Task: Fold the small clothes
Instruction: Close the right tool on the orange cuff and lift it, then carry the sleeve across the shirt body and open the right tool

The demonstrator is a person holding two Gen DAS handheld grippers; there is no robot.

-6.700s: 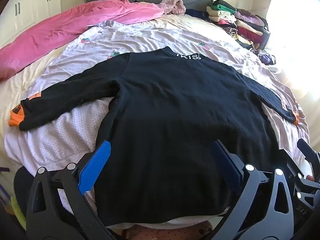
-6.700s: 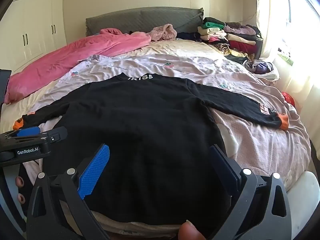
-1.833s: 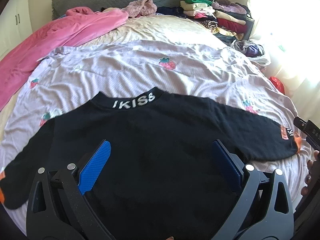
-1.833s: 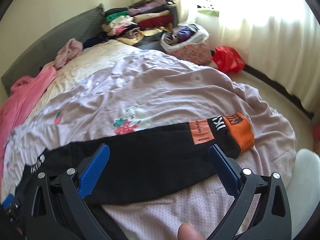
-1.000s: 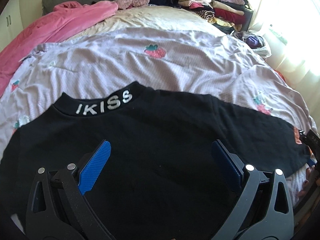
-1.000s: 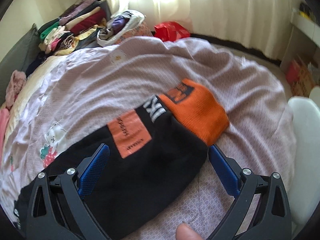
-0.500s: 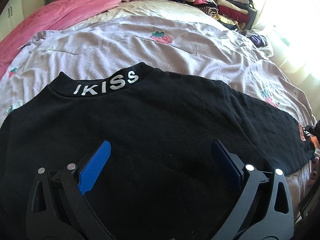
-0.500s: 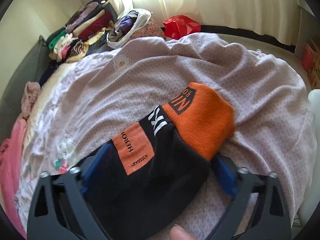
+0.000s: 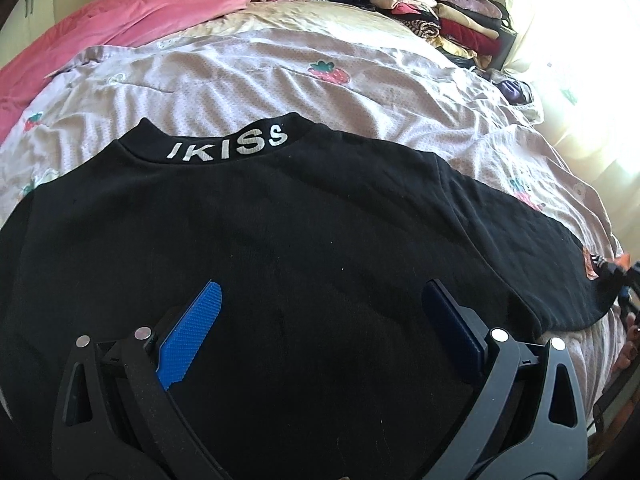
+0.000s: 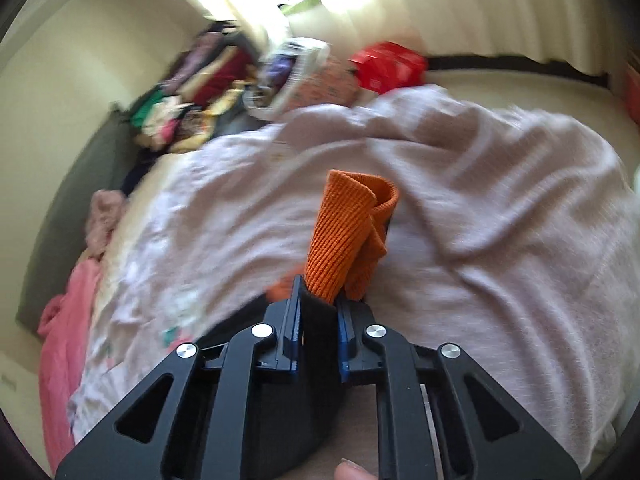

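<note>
Presently right gripper [image 10: 318, 304] clamped tight on black sleeve end, orange ribbed cuff [image 10: 347, 232] bunched and sticking up past pads. Left gripper [image 9: 320, 320] spread wide, holding nothing, hovering over back of black sweatshirt [image 9: 280, 240]. Sweatshirt lies flat on lilac strawberry-print bedspread [image 9: 280, 80], white "IKISS" collar [image 9: 230, 146] toward headboard. Pink duvet [image 9: 120, 20] far left; stack of folded clothes [image 9: 440, 16] far right corner.
</note>
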